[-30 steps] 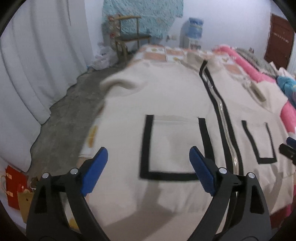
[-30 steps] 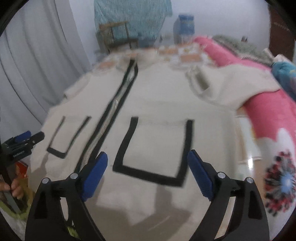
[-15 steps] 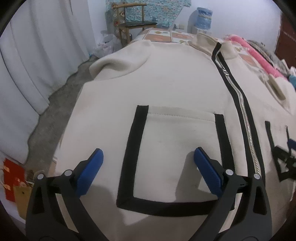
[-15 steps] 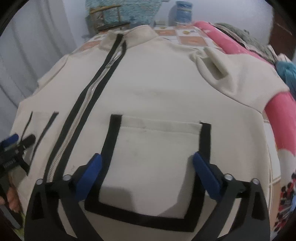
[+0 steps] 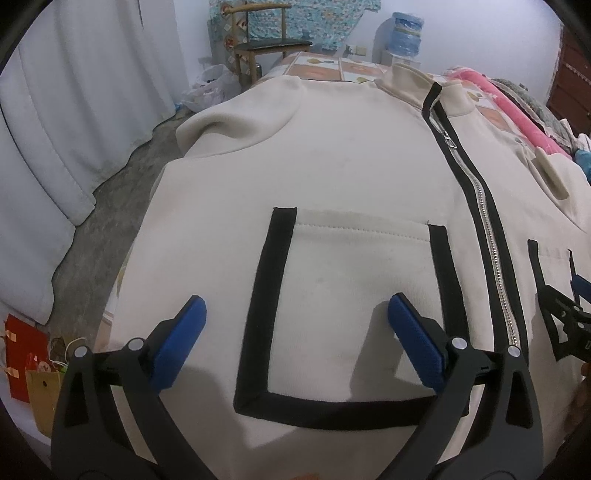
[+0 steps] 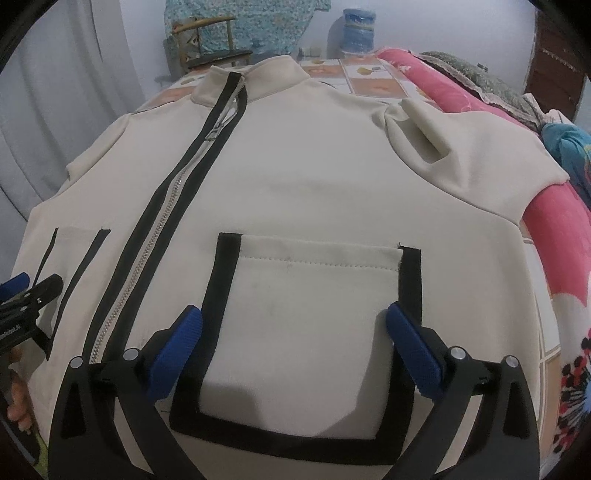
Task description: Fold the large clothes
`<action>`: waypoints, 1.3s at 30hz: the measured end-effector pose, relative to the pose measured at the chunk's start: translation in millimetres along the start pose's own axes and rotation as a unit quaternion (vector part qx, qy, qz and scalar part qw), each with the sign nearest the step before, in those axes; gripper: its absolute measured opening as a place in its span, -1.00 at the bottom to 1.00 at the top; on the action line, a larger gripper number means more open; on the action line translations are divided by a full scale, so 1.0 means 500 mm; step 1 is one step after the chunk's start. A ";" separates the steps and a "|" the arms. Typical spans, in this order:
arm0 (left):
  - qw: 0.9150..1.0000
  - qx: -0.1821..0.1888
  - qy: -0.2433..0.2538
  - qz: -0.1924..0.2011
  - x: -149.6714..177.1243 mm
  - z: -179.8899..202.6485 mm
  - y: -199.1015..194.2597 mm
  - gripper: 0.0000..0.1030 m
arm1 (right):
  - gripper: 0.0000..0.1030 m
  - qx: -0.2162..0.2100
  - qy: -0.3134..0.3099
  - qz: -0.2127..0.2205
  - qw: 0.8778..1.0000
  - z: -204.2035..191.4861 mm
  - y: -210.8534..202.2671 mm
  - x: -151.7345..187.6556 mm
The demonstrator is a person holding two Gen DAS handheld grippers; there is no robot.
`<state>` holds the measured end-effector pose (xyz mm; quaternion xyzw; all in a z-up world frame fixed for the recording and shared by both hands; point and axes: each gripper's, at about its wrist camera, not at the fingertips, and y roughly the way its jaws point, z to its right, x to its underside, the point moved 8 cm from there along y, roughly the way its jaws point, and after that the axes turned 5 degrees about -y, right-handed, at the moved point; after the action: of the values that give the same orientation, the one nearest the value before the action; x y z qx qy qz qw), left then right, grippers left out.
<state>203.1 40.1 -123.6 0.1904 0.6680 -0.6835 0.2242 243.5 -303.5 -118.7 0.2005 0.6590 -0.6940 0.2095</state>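
A cream zip-up jacket (image 5: 351, 166) (image 6: 314, 166) with black trim lies flat, front up, on the bed, its collar at the far end. My left gripper (image 5: 295, 306) hangs open low over its black-edged patch pocket (image 5: 354, 258), near the hem, with nothing between the blue pads. My right gripper (image 6: 294, 314) stands just as wide over the other patch pocket (image 6: 314, 280), also holding nothing. The zipper (image 5: 491, 251) (image 6: 155, 229) runs between the two pockets. One sleeve (image 6: 461, 147) lies folded onto the shoulder beside the pink blanket. Each gripper's black frame shows at the edge of the other's view.
A white curtain (image 5: 74, 122) and grey concrete floor (image 5: 122, 177) border the bed's left side. Red and brown paper bags (image 5: 29, 365) sit on the floor. A pink blanket (image 6: 554, 229) edges the right. A wooden chair (image 5: 266, 44) and a water bottle (image 5: 406, 27) stand beyond the bed.
Both grippers came down and closer to the jacket, from a wide look at it to just over its pockets, and their jaws spread slightly. Over the last half second nothing has moved.
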 end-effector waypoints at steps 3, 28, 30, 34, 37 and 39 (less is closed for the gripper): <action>1.000 0.003 0.001 0.002 0.000 0.000 0.000 0.86 | 0.88 -0.002 -0.002 -0.004 1.000 0.001 0.000 -0.001; 0.990 0.049 -0.120 0.048 -0.256 -0.282 -0.080 0.62 | 0.87 -0.120 -0.037 0.039 0.991 -0.212 -0.033 -0.194; 0.980 0.087 -0.181 0.003 -0.270 -0.321 -0.017 0.44 | 0.85 -0.124 -0.043 0.034 0.991 -0.231 -0.024 -0.200; 0.936 0.146 -0.313 -0.067 -0.254 -0.390 0.107 0.28 | 0.72 -0.134 -0.075 0.013 0.988 -0.269 -0.026 -0.189; 0.902 0.174 -0.383 -0.097 -0.226 -0.428 0.168 0.27 | 0.72 -0.163 -0.102 0.006 0.981 -0.258 -0.091 -0.153; 0.893 0.184 -0.397 -0.105 -0.215 -0.444 0.191 0.27 | 0.72 -0.152 -0.127 -0.002 0.980 -0.233 -0.135 -0.126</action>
<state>336.6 266.8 -150.1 -0.1302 0.4018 -0.8323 0.3589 258.5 -182.5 -33.5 0.0752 0.7251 -0.6059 0.3184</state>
